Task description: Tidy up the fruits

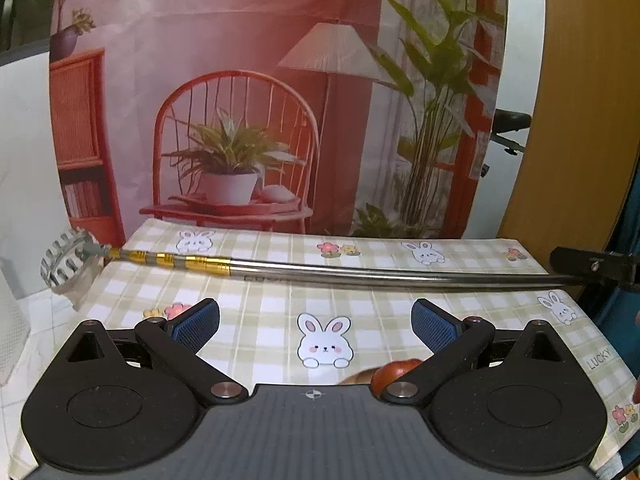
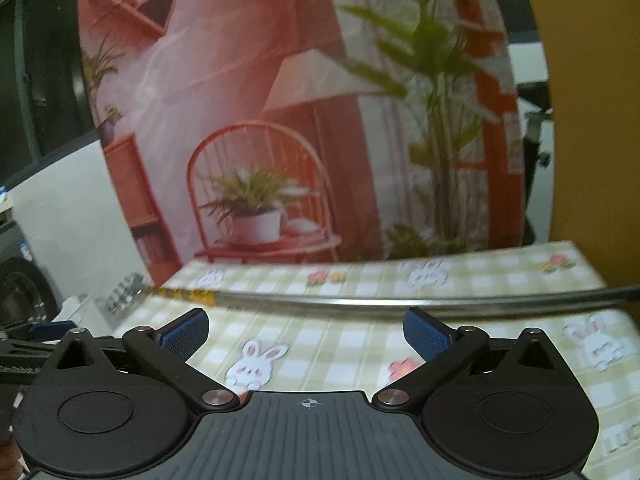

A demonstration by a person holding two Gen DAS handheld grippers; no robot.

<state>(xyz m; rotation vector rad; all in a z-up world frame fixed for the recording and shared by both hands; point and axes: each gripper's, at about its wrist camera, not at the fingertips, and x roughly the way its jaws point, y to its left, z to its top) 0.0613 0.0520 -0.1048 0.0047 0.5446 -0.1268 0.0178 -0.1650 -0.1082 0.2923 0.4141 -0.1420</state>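
Note:
In the left wrist view my left gripper (image 1: 316,322) stands open above the checked tablecloth (image 1: 276,312) with nothing between its blue pads (image 1: 196,326). A red fruit (image 1: 394,372) peeks out just under the right finger's arm, close to the gripper body, beside a pale round thing (image 1: 358,378) that is mostly hidden. In the right wrist view my right gripper (image 2: 306,332) is open wide over the same cloth (image 2: 340,344), its jaws empty. No fruit shows in that view.
A long metal rod (image 1: 360,274) with gold bands runs across the table and ends at a toothed ring (image 1: 66,256) past the left edge; the rod (image 2: 360,300) shows in the right view too. A printed backdrop (image 1: 256,100) stands behind the table.

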